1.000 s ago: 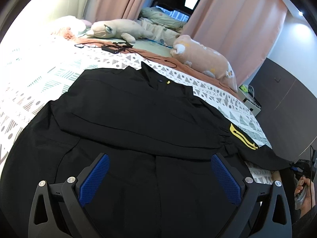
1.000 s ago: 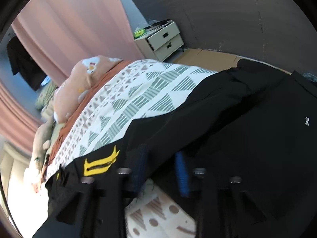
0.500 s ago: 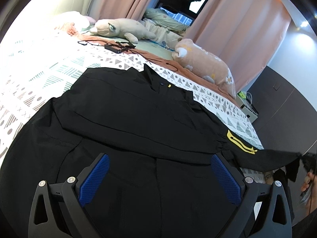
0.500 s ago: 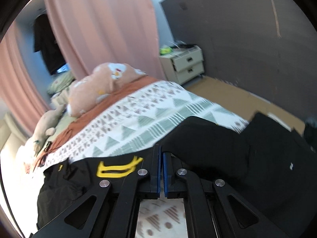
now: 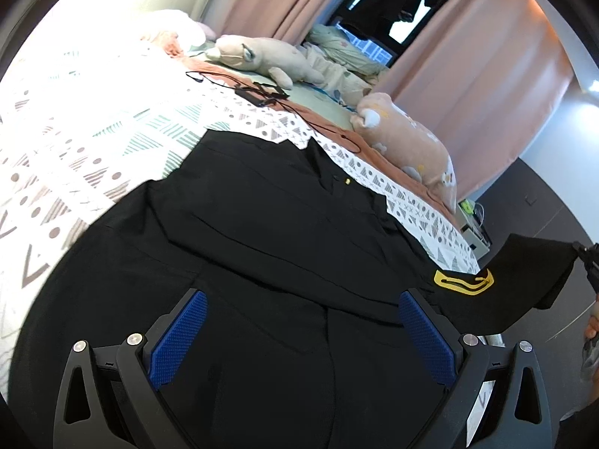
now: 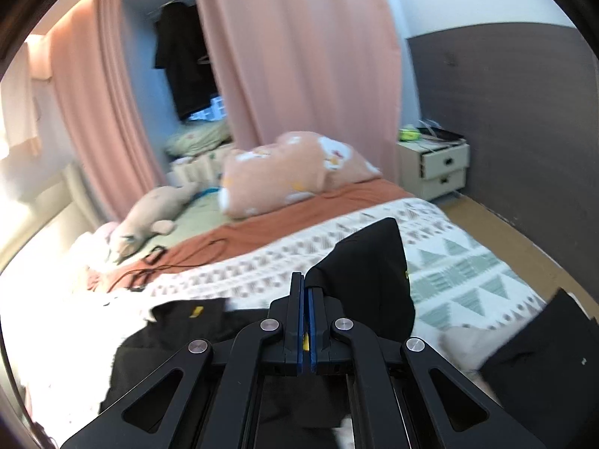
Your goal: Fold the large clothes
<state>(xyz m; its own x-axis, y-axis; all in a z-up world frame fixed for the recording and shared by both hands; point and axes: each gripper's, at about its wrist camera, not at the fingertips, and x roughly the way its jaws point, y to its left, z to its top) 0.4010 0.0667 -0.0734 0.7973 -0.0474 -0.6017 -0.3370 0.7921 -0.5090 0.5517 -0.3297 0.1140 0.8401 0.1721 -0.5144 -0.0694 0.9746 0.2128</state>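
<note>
A large black shirt [image 5: 269, 224] lies spread on the patterned bed cover, collar toward the pillows. Its right sleeve [image 5: 516, 284], with a yellow emblem [image 5: 463, 281], is lifted off the bed at the right. My right gripper [image 6: 304, 284] is shut on that sleeve's cuff [image 6: 367, 269] and holds it above the bed; it shows at the right edge of the left wrist view [image 5: 586, 258]. My left gripper [image 5: 299, 321] is open and empty, hovering over the shirt's lower front, its blue pads [image 5: 179, 333] wide apart.
Two plush toys [image 5: 408, 142] [image 5: 262, 52] and a black cable with charger [image 5: 262, 93] lie near the head of the bed. A white nightstand [image 6: 434, 164] stands by the dark wall. Pink curtains [image 6: 299, 56] hang behind. Another black garment [image 6: 543, 366] lies at the right.
My right gripper closed on the sleeve cuff and raised it off the bed, swinging up and toward the shirt. My left gripper stayed open over the shirt's lower part.
</note>
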